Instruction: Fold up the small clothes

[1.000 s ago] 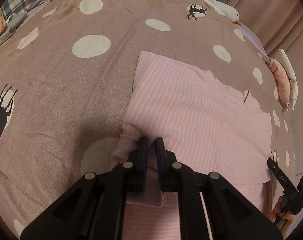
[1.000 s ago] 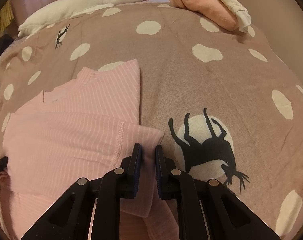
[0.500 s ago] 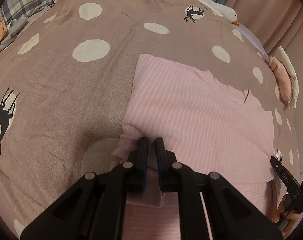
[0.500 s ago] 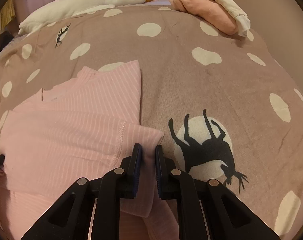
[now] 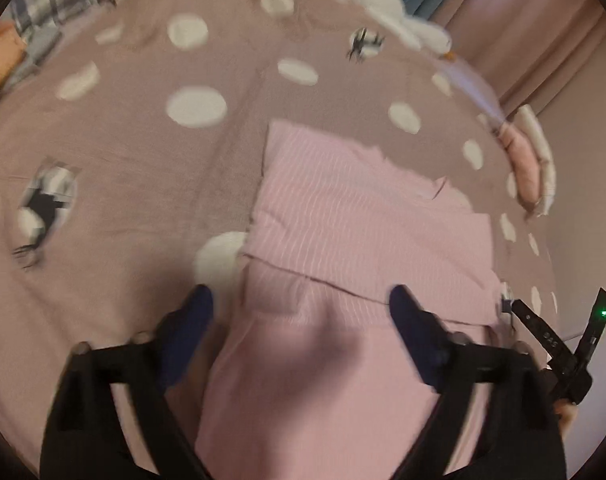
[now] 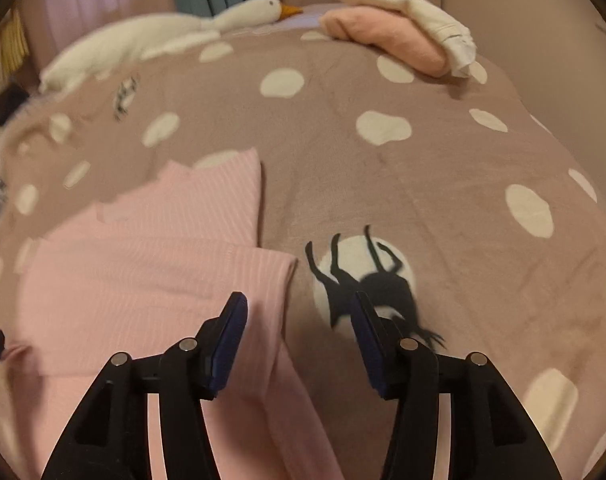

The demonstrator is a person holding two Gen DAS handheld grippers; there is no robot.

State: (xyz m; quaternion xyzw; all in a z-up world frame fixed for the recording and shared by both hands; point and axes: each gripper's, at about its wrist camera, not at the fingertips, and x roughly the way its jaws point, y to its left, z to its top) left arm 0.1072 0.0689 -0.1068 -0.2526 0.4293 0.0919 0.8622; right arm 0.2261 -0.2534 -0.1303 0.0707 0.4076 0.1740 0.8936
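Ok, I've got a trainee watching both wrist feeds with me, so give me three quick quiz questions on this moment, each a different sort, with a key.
1. True or false: the left gripper is clamped on the pink striped top.
2. What lies on the bedspread past the top? A) white goose toy B) a laptop C) shoes
3. Fill in: the folded cream cloth rests on a folded ___ one.

Key:
1. False; its jaws are opening, with nothing pinched.
2. A, the goose toy.
3. Pink.

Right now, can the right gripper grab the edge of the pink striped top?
Probably yes. The right gripper hangs just above the pink striped top, its jaws opening with nothing between them. The folded edge lies bare on the spotted blanket, and nothing covers it.
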